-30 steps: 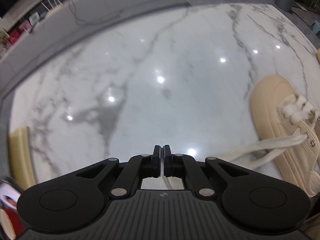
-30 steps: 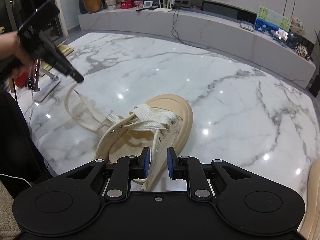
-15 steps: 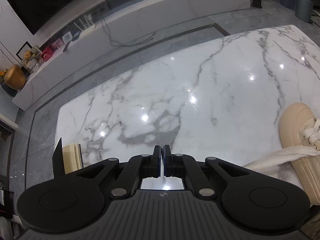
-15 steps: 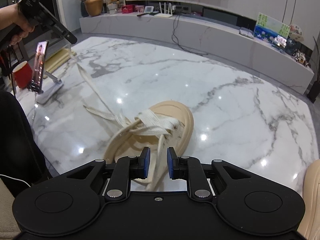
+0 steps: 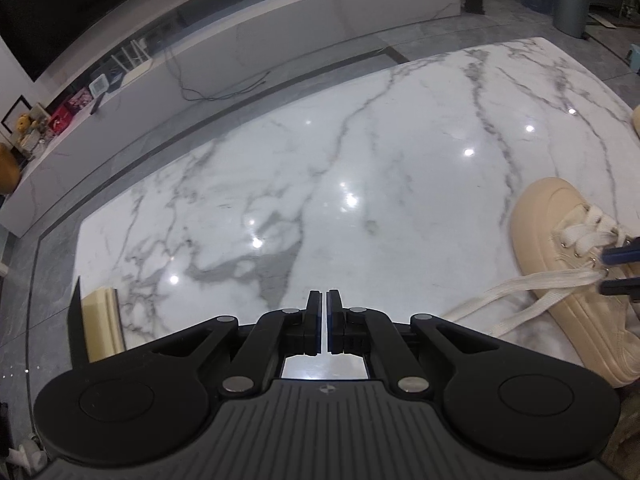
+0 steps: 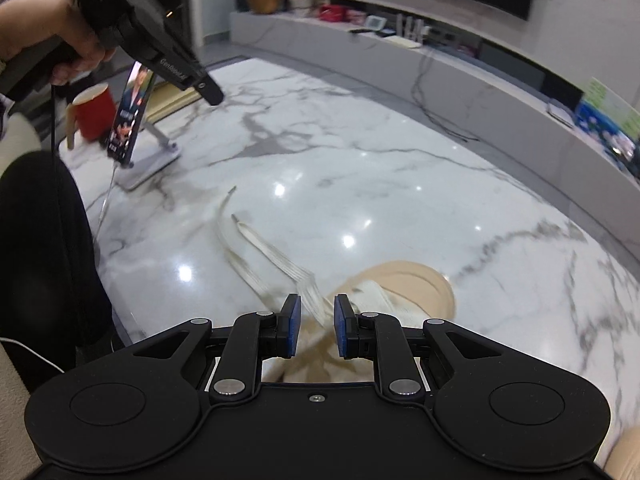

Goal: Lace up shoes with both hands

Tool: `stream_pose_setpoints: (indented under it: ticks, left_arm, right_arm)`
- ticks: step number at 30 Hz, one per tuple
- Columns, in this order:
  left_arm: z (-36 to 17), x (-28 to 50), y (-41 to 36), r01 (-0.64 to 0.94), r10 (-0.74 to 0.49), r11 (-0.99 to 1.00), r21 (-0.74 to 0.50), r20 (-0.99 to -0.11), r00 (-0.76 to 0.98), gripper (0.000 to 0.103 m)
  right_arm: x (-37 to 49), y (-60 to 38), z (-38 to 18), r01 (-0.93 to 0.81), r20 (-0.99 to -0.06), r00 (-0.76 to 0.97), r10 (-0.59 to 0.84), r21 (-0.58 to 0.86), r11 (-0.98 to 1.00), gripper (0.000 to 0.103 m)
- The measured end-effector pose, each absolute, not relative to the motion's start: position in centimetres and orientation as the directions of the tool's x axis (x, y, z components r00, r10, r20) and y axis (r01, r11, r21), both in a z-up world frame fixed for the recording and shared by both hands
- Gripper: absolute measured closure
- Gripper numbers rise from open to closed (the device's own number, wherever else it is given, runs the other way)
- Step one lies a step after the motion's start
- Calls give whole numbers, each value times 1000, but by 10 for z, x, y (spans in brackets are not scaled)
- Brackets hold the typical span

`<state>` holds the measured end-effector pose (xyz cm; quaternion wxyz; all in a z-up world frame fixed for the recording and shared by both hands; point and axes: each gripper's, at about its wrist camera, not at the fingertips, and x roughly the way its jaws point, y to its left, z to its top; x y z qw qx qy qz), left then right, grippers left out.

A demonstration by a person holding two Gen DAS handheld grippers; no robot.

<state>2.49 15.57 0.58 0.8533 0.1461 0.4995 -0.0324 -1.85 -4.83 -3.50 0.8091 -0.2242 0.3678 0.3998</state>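
Left tool point(image 5: 324, 300) is up off the counter point(image 5: 360, 184), jaws pinched fully together with nothing visible between them. From the right wrist view, a hand point(image 6: 60, 36) carries that tool high at the far left, clear of everything below.

Right tool point(image 5: 618, 272) sits low over the shoe point(image 5: 560, 272), jaws narrow but parted, a gap showing between the blue pads point(image 6: 294, 330). A strand of lace point(image 6: 312, 296) runs through that gap; the picture is blurred there, so whether the pads press it I cannot tell.

The beige shoe lies on the marble counter, toe pointing away from the right tool. Two loose lace ends point(image 6: 240, 236) trail out across the counter to the left of the shoe, lying flat.

Beyond them, a phone point(image 6: 132, 116) on a stand and a red cup point(image 6: 92, 110).
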Motion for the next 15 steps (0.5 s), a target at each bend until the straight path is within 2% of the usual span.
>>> stream_pose_setpoints:
  ticks: [6,8,12,15]
  left_arm:
    - [-22,25,156,232,19,963,134,-898,439,102]
    - [-38,27,158,231,17,965,121,-913,407,102]
    - [-65,30,163,226,7,970,91,-937,349,101]
    - [-77,31,166,225,-2,971,74,-947,321,101]
  right_arm:
    - [-9,-33,-48,-828,-809,384,445,-89,553,87]
    - [-6,-31,-50,-839,-819,348,456,-55,541,93]
    - [-9,-31,-50,-853,-826,304,475,-14,521,94]
    - [-13,-31,-52,-865,-830,225,510,71,496,94]
